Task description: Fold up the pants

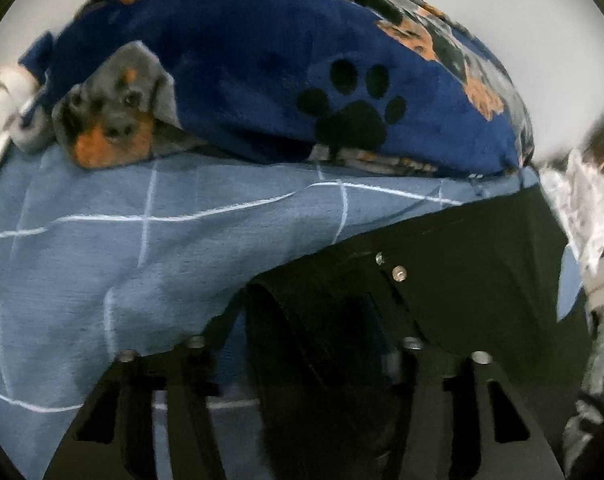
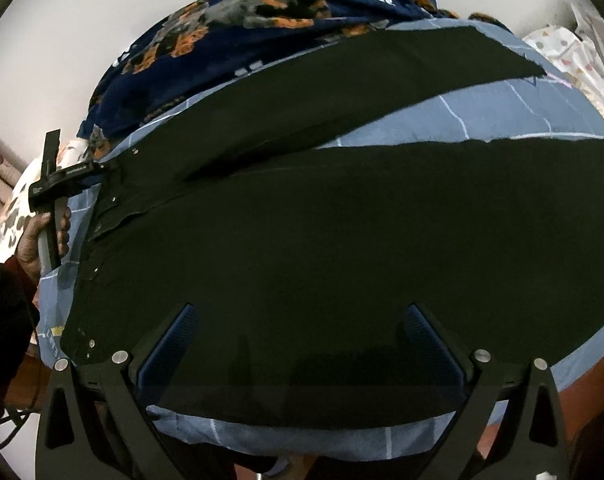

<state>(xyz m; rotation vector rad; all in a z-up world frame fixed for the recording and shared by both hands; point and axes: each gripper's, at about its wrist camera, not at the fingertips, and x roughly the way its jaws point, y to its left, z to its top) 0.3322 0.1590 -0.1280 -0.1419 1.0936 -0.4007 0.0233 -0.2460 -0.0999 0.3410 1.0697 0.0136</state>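
Black pants lie spread on the bed, waist to the left and the two legs splayed out to the right. My left gripper, held by a hand, sits at the far corner of the waistband. In the left wrist view its jaws stand partly apart astride the waistband edge of the pants, beside two metal rivets; black fingers on black cloth hide any contact. My right gripper is open over the near side of the pants, its blue pads wide apart with nothing gripped.
A light blue sheet with white grid lines covers the bed. A navy blanket with dog and paw prints is heaped along the far side. White dotted fabric lies at the right edge.
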